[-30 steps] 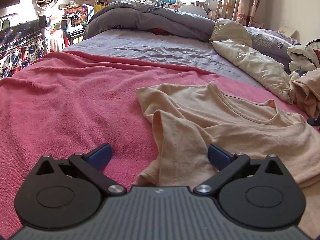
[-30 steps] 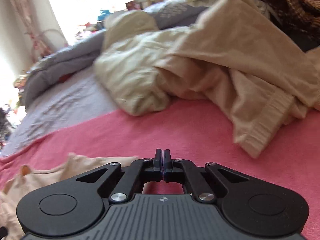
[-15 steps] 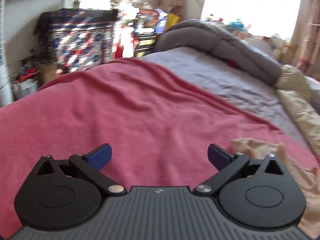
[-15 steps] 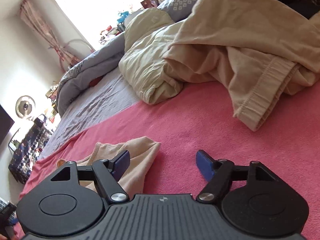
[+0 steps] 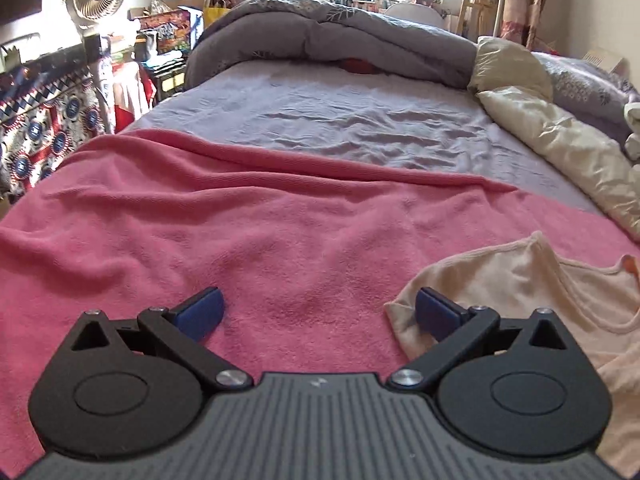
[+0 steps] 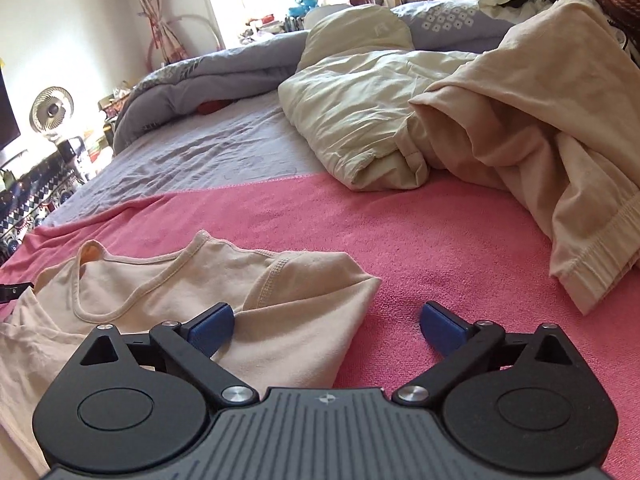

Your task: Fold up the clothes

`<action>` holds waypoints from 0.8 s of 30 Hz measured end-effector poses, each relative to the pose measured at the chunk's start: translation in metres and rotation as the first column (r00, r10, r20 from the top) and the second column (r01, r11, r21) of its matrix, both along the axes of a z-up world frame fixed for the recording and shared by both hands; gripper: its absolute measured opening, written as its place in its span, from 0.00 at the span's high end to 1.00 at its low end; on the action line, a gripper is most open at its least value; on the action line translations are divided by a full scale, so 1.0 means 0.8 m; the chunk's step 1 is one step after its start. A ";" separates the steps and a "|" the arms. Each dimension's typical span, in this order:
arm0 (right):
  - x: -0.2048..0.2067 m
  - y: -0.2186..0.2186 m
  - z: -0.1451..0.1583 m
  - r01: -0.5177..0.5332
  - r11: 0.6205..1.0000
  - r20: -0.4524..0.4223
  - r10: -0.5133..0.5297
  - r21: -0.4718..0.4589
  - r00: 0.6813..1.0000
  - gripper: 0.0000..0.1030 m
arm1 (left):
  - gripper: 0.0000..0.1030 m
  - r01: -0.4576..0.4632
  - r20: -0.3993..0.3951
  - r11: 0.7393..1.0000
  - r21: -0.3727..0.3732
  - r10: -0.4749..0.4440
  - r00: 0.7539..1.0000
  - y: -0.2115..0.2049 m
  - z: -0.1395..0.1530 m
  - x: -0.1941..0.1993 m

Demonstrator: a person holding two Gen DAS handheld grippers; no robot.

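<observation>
Beige shirt lies partly folded at lower left on pink blanket. Right hand-held gripper opening, left hand-held gripper spread; both empty. Further folds remain.

Peach cotton T-shirt; pink fleece blanket; lilac-grey bedsheet; cream quilted duvet; grey leaf-print comforter; blue gripper pads.
</observation>
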State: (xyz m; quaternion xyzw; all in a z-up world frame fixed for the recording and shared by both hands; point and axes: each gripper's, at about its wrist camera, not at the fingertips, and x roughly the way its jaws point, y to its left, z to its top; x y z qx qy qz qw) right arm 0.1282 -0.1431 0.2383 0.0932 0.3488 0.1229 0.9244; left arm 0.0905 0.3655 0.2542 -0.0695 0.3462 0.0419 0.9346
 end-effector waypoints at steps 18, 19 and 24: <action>0.001 -0.027 -0.004 0.022 0.990 0.014 -0.024 0.138 1.000 0.12 | 0.01 0.403 0.037 0.906 -0.125 -0.402 0.915 -0.041 -0.004 0.004; 0.000 -0.026 -0.003 0.023 0.991 0.014 -0.025 0.134 1.000 0.12 | 0.01 0.398 0.045 0.907 -0.140 -0.396 0.917 -0.038 -0.004 0.004; -0.003 -0.030 -0.002 0.020 0.985 0.018 -0.023 0.170 1.000 0.33 | 0.02 0.356 0.113 0.878 -0.319 -0.338 0.934 -0.009 -0.004 -0.002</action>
